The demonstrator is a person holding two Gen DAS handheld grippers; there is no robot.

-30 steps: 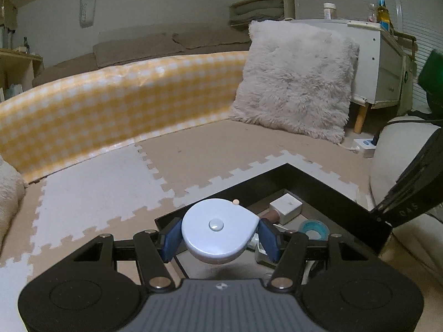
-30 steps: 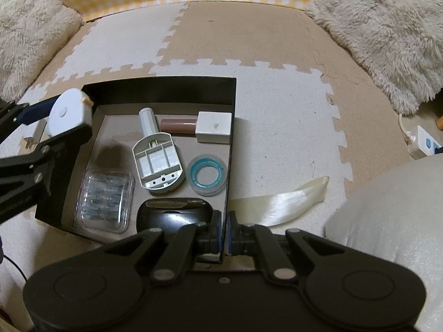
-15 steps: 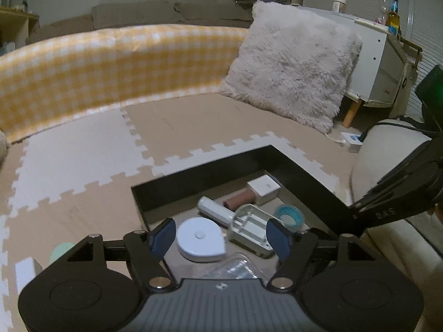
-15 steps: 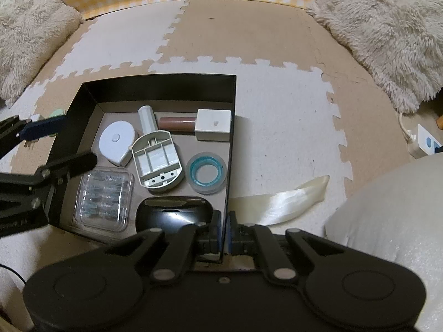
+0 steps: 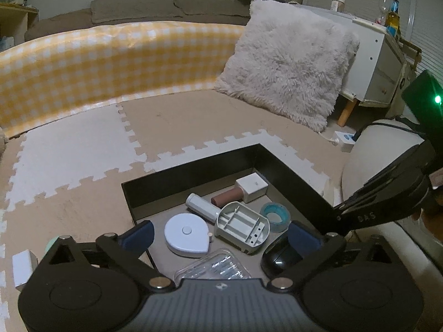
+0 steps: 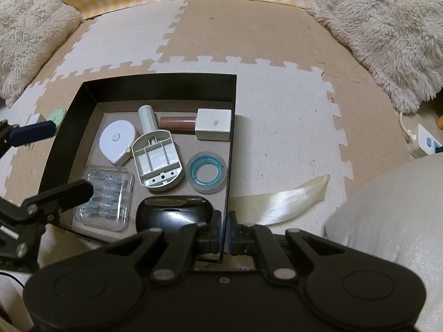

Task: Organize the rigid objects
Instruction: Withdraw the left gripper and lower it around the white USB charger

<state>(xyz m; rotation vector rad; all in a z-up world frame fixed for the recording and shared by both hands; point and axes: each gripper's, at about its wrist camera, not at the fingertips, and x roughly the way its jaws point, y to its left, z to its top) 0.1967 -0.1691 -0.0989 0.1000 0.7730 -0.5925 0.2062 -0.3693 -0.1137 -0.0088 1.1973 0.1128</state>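
White tape measure [image 5: 187, 234] btwn L tongs [image 5: 218, 235]

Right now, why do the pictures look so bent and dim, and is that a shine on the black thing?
Left wrist view: fisheye lens bows the yellow bumper and darkens the corners; a green light flares. Right wrist view: room light glares off the black mouse; the mat curves at the edges.

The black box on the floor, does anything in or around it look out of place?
Mostly tidy inside the black box. Two things still lie outside it, on the mat past its left wall: a mint green object and a small white block. A pale ribbon-like strip also lies loose on the mat to its right.
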